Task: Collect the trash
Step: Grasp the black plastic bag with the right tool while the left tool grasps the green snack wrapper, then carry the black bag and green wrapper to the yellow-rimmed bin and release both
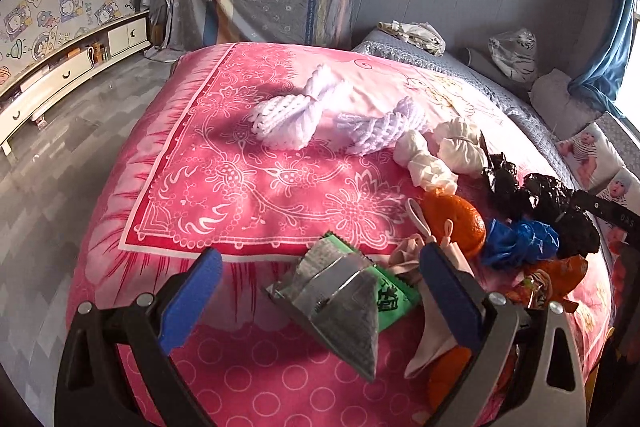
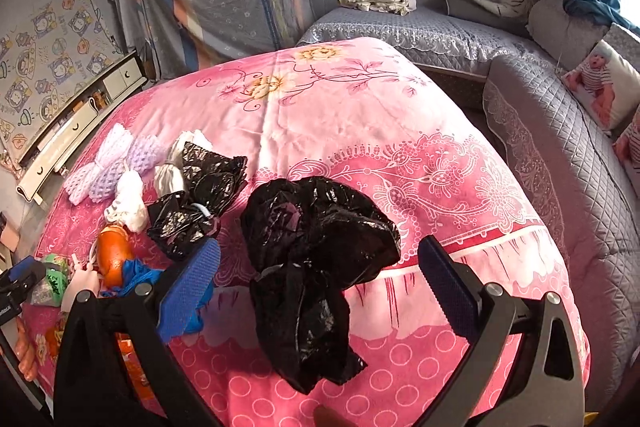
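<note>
Trash lies scattered on a pink floral blanket (image 1: 248,187). In the left wrist view my left gripper (image 1: 320,259) is open around a silver and green snack wrapper (image 1: 344,303), without touching it. Right of it are an orange (image 1: 456,223), a beige scrap (image 1: 436,327), a crumpled blue bag (image 1: 520,241), black bags (image 1: 552,203) and white knotted bags (image 1: 440,155). My right gripper (image 2: 320,247) is open, and a big crumpled black bag (image 2: 316,259) lies between its blue pads (image 2: 192,287). A smaller tied black bag (image 2: 196,203) sits to its left.
Two white foam nets (image 1: 296,111) rest further back on the blanket. A grey quilted sofa (image 2: 560,147) with cushions borders the right side. A low white cabinet (image 1: 60,79) stands along the left wall beyond bare floor (image 1: 60,187). The blanket (image 2: 360,107) drops off at its near edge.
</note>
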